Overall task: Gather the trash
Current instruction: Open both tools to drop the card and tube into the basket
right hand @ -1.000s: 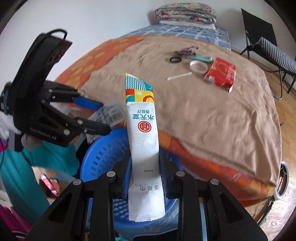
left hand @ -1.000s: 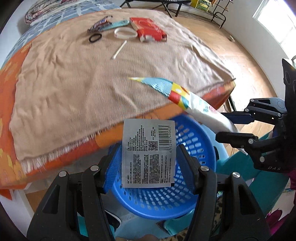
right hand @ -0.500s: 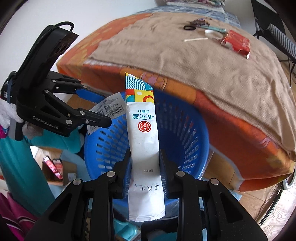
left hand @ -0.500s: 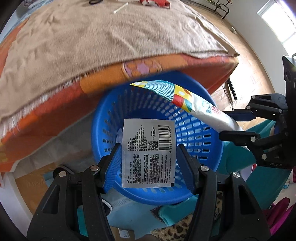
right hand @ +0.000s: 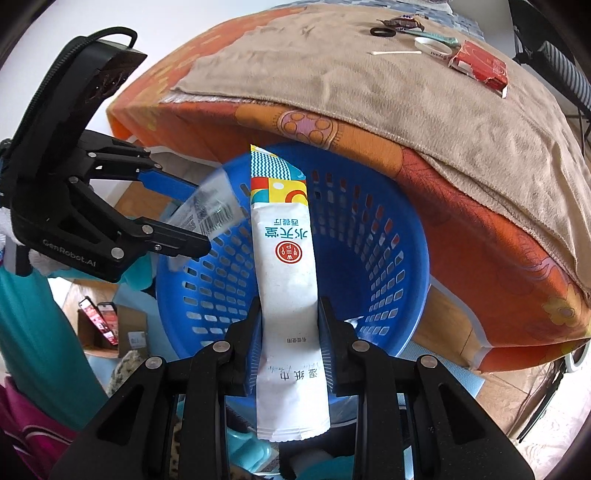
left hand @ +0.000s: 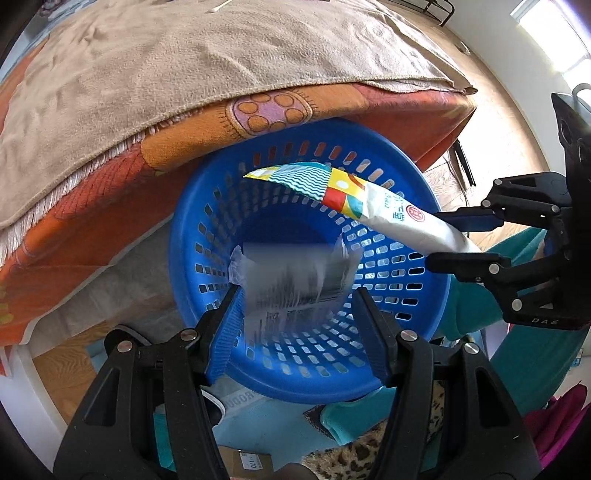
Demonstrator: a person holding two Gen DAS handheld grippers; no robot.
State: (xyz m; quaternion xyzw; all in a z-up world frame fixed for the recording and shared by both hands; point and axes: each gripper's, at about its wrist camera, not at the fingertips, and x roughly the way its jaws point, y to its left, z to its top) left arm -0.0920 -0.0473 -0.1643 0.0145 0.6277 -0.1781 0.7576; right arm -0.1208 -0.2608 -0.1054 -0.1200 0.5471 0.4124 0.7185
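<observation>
Trash in hand: two flat wrappers, both poised over the blue basket (left hand: 192,236) that stands on the floor against the bed edge. My left gripper (left hand: 299,325) stands about half open, its blue pads on the side edges of the grey printed packet (left hand: 295,284); the packet is motion-blurred here, so I cannot tell how firmly it is pinched, but it has not dropped. My right gripper (right hand: 290,343), nearly closed, clamps the long white wipe sachet (right hand: 286,266) near its lower end, the coloured tip standing up over the basket mouth.

Step in hand, as I judge it: release into the basket. To do it well I would keep both fingertip pairs inside the rim's outline, open each jaw fully so the light film does not cling to a pad, and let go of one piece at a time, since the sachet's tip reaches across towards the left packet. The sachet is long; tipping it further down first should stop it bridging the rim.

More litter lies well apart on the tan blanket (right hand: 369,92): a red carton (right hand: 480,66), a white stick (right hand: 397,53), a black ring (right hand: 383,32).
</observation>
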